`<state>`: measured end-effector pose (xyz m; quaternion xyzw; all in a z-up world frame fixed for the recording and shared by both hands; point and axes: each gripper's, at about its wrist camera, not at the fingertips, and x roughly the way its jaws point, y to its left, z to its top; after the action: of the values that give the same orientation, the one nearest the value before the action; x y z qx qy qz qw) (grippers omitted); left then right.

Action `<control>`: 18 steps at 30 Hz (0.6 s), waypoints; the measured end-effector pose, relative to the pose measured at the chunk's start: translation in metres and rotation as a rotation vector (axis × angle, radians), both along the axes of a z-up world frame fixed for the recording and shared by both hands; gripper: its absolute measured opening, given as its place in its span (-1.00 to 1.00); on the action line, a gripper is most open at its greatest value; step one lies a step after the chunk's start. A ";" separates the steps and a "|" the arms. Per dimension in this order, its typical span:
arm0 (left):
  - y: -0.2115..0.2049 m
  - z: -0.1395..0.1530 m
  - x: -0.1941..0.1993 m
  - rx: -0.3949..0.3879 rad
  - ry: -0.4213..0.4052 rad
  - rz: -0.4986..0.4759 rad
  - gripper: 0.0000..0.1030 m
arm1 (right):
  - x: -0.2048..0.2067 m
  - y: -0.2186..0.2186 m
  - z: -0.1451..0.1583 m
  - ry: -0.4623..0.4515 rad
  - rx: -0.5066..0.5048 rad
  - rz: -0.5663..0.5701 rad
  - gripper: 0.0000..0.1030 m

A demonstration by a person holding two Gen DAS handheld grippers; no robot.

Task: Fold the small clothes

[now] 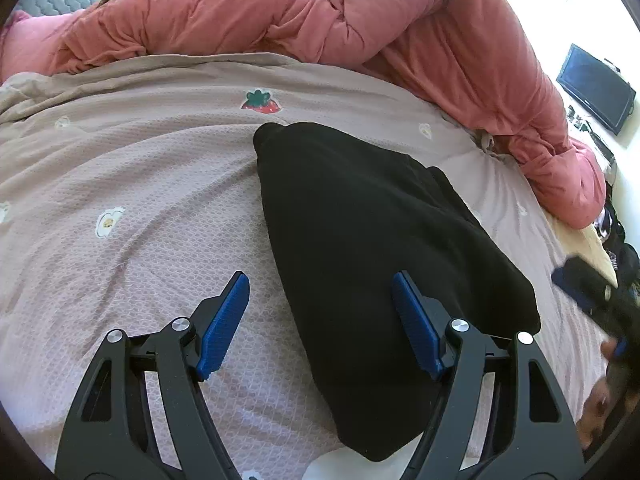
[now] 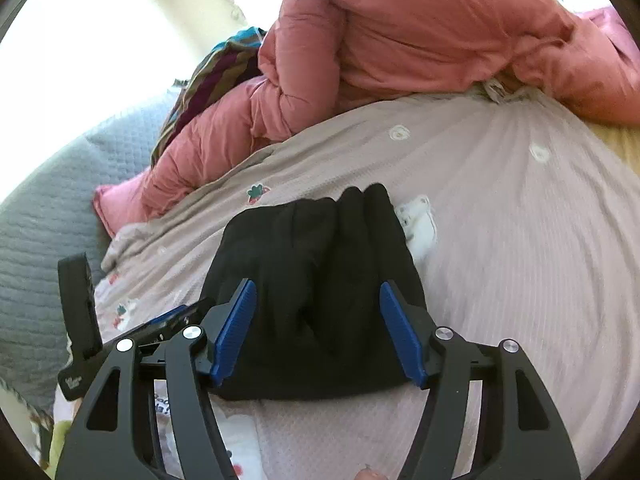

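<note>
Left wrist view: the left gripper [image 1: 320, 316] hangs wide open and empty above a black garment [image 1: 372, 256] folded on a mauve bedspread [image 1: 120, 168]; its right pad sits over the cloth's edge, its left pad over bare spread. Right wrist view: the right gripper [image 2: 318, 330] is likewise spread wide, gripping nothing, its blue pads [image 2: 236, 332] on either side of the garment's [image 2: 316, 280] near end. Whether either touches the fabric cannot be told. A pink duvet [image 2: 420, 40] is heaped beyond, a strawberry print [image 1: 260, 102] showing between duvet and garment.
</note>
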<state>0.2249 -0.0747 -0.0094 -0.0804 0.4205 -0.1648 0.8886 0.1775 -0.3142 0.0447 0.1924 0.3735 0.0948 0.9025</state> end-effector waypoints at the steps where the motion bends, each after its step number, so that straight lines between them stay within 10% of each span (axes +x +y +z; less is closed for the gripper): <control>1: 0.001 0.000 0.000 -0.002 -0.001 -0.003 0.27 | 0.006 0.000 0.002 0.010 -0.004 0.016 0.25; 18: -0.003 0.001 -0.007 0.025 -0.020 -0.021 0.27 | 0.119 -0.009 -0.052 0.310 0.082 0.107 0.01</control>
<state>0.2183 -0.0781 -0.0087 -0.0631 0.4143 -0.1697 0.8920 0.2963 -0.3231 -0.0075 0.2210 0.5137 0.1271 0.8192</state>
